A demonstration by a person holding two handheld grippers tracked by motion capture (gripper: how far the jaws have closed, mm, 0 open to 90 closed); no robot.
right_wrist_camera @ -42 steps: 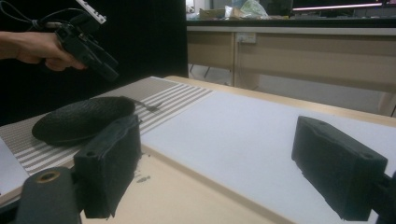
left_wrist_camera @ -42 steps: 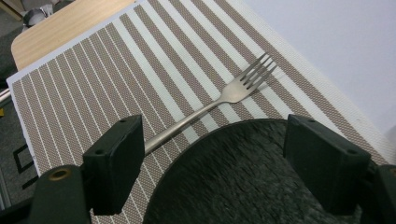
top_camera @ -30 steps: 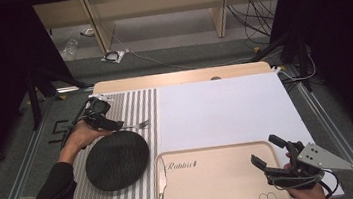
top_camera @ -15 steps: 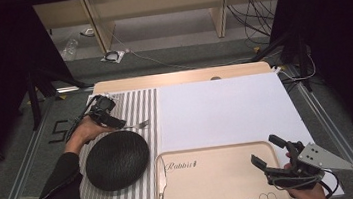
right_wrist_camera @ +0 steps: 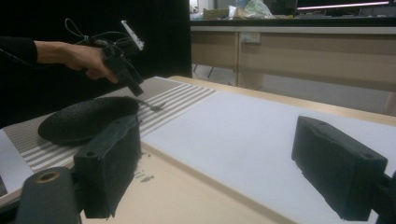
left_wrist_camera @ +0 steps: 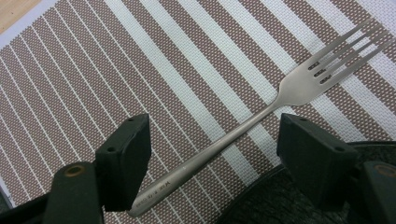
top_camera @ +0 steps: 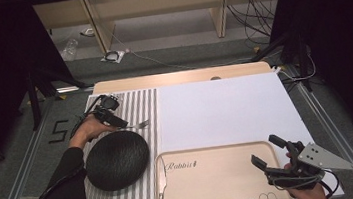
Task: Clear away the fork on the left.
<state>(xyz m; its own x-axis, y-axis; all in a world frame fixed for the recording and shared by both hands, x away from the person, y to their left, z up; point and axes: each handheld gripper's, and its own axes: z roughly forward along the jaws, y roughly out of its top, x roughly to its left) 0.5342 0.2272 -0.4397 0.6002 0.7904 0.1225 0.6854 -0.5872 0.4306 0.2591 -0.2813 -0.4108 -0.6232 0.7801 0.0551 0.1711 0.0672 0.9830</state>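
Table (top_camera: 182,76) (striped mat (top_camera: 140,108), white sheet (top_camera: 226,109))

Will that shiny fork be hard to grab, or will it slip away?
The fork looks like smooth metal, so it may well slip between the pads. It lies flat on the striped mat, low and thin, so getting under it seems tricky. It looks stiff and should not bend.

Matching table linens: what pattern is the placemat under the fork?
Brown and white stripes on the placemat, clearest in the left gripper view.
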